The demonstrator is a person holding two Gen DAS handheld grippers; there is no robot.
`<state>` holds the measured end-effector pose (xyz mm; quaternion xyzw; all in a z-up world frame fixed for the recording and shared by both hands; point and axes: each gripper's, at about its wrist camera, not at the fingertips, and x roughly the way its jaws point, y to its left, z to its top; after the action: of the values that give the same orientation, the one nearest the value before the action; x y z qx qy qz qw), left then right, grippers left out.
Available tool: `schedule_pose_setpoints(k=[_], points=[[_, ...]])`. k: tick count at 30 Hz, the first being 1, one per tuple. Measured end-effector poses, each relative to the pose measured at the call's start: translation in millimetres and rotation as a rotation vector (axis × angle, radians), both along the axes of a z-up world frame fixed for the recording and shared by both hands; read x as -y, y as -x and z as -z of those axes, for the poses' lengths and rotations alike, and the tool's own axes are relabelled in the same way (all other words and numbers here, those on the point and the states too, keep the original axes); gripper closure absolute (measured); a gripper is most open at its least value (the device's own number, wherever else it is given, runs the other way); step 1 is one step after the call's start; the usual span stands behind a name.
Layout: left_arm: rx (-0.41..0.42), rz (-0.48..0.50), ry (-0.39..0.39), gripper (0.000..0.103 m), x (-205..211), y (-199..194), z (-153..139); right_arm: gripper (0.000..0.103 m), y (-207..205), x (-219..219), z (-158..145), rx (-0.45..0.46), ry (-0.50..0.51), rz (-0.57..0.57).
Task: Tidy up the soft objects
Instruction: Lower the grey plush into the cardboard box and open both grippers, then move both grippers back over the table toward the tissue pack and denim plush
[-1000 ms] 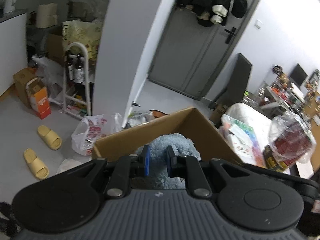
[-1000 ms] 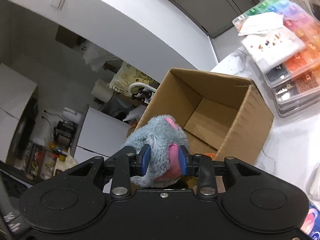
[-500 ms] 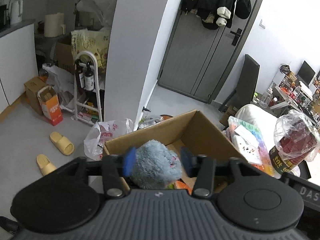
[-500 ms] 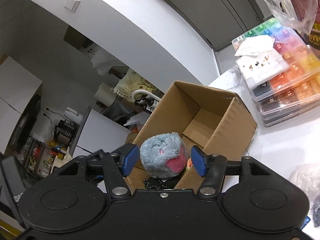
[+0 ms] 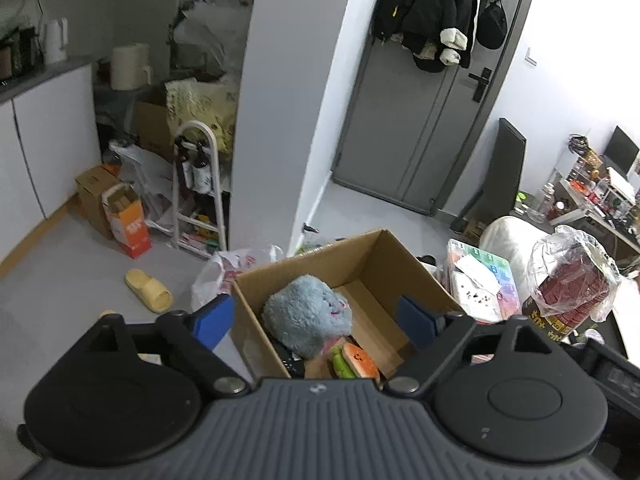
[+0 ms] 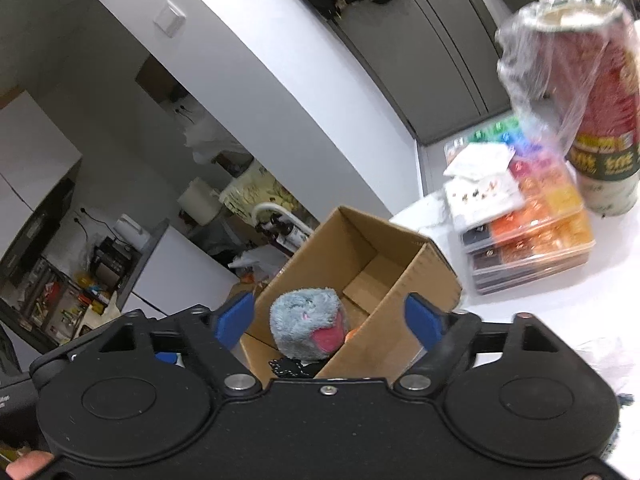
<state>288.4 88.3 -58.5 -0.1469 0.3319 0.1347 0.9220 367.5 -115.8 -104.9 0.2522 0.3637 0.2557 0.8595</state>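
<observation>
A fluffy blue-grey plush toy (image 5: 306, 314) with pink patches lies inside an open cardboard box (image 5: 376, 256) at the table's edge. It also shows in the right wrist view (image 6: 306, 322), inside the same box (image 6: 416, 284). A small watermelon-like plush (image 5: 354, 362) and a dark item lie beside it in the box. My left gripper (image 5: 314, 318) is open above the box, holding nothing. My right gripper (image 6: 330, 320) is open above the box, also holding nothing.
A stack of colourful bead organizers (image 6: 532, 216) with white papers on top stands right of the box on the white table (image 6: 580, 312). A red canister in a plastic bag (image 6: 600, 112) stands further right. Beyond the table edge: floor clutter, a yellow slipper (image 5: 148, 290), a white rack.
Both grippers were shut on the plush toy over the box. They have opened wide and pulled back and up. The plush now lies inside the box.
</observation>
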Motion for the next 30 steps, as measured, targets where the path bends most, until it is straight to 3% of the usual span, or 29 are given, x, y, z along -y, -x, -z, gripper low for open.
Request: schedule_pose_setpoints(k=[4, 10, 14, 23, 30], points=[[-0.017, 0.000, -0.034, 0.011, 9.0, 7.0, -12.7, 0.000, 16.2, 9.4, -15.8, 0.077, 0.077, 0.028], [0.003, 0.037, -0.070, 0.000, 26.6, 28.2, -29.5, 0.000, 34.6, 40.5, -33.0, 0.109, 0.089, 0.051], [-0.008, 0.076, -0.061, 0.000, 38.6, 39.8, -34.5, 0.000, 52.6, 57.9, -42.2, 0.127, 0.143, 0.051], [0.051, 0.126, -0.049, 0.000, 63.1, 63.9, -53.8, 0.000, 78.4, 100.8, -44.5, 0.134, 0.153, 0.123], [0.086, 0.116, -0.062, 0.000, 68.7, 87.1, -76.1, 0.000, 97.1, 125.0, -52.0, 0.123, 0.090, 0.132]])
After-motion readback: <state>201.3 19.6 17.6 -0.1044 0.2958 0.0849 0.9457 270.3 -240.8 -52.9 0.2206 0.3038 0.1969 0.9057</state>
